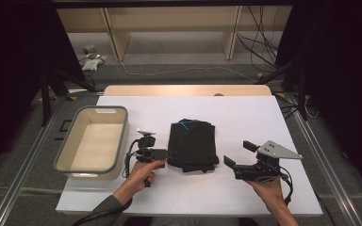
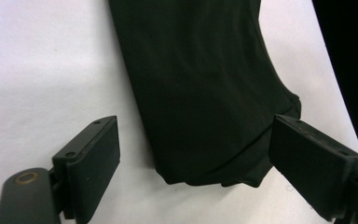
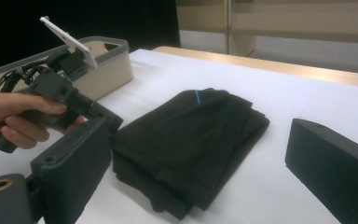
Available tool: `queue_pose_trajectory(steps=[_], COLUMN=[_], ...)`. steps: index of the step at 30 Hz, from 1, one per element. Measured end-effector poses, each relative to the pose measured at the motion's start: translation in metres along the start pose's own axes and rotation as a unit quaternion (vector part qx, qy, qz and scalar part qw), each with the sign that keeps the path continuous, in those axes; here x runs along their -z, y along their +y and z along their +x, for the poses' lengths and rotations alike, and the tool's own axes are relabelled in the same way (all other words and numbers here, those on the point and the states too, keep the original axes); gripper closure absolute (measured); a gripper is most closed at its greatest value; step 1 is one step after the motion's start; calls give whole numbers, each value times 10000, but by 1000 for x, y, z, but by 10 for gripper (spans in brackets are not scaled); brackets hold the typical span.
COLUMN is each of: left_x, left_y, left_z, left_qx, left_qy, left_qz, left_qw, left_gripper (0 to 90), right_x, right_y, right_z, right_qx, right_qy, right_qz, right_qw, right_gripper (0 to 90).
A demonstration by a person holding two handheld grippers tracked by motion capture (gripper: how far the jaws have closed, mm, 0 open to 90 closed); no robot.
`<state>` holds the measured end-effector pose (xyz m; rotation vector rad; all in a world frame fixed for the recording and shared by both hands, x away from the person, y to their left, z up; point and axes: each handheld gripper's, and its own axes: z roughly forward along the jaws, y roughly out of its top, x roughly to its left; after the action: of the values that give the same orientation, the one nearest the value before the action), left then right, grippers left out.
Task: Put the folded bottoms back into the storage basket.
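High view, garment: a black folded garment lies flat near the middle of the white table, a thin blue mark at its far edge and a loose lower layer sticking out at its near edge.
High view, bin: a beige bin with a grey rim stands to the left of the garment, well apart from it.
High view, left claw: the left claw sits at the garment's near-left edge, held by the left hand; how far its jaws stand apart cannot be told here.
High view, right claw: the right claw hangs to the right of the garment, clear of it, jaws spread and empty, a grey three-cornered plate on top.

Left gripper view, garment: the garment is smooth dark cloth with a rounded folded corner.
Left gripper view, left claw: the left claw stands wide, the corner of the garment between its jaws; one pad meets the cloth's edge, the other stands off it over bare table.

Right gripper view, garment: the garment shows stacked folds and the blue mark on top.
Right gripper view, right claw: the right claw stands wide and holds nothing, the garment lying beyond its jaws.
Right gripper view, left claw: the left claw touches the garment's left edge, the bin behind it.
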<state>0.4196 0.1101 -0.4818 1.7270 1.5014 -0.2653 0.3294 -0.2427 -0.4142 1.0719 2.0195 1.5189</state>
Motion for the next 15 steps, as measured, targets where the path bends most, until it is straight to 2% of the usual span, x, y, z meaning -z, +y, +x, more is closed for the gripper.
queue_pose_trajectory(steps=[1,2,4,5,7,11,12,15], left_x=[-2,-3,-7,-7,-8,-13,-14,-17], left_y=[0,0,1,1,2,3,3,2], left_z=[1,2,4,4,5,6,6,6], left_qx=[-26,-36,10,25,36,148,157,152], left_qy=[-32,-41,-80,-106,-127,-216,-222,-252], left_qz=[51,93,132,118,130,102,90,118], left_qw=[10000,9999,9999,9999,9998,9996,9996,9995], left_gripper=[176,215,236,276,292,418,418,520], right_x=[0,-2,-3,-6,-7,-13,-15,-23], right_y=[0,0,0,0,0,0,0,-1], right_z=[0,-2,-3,-4,-5,-7,-8,-13], right_qx=[0,6,-3,16,30,20,-11,-165], right_qy=[0,-13,-28,-53,-55,-85,-98,-135], right_qz=[0,14,43,72,90,174,202,320], right_qw=[10000,10000,10000,10000,9999,9998,9997,9993], right_gripper=[77,80,80,80,80,82,84,84])
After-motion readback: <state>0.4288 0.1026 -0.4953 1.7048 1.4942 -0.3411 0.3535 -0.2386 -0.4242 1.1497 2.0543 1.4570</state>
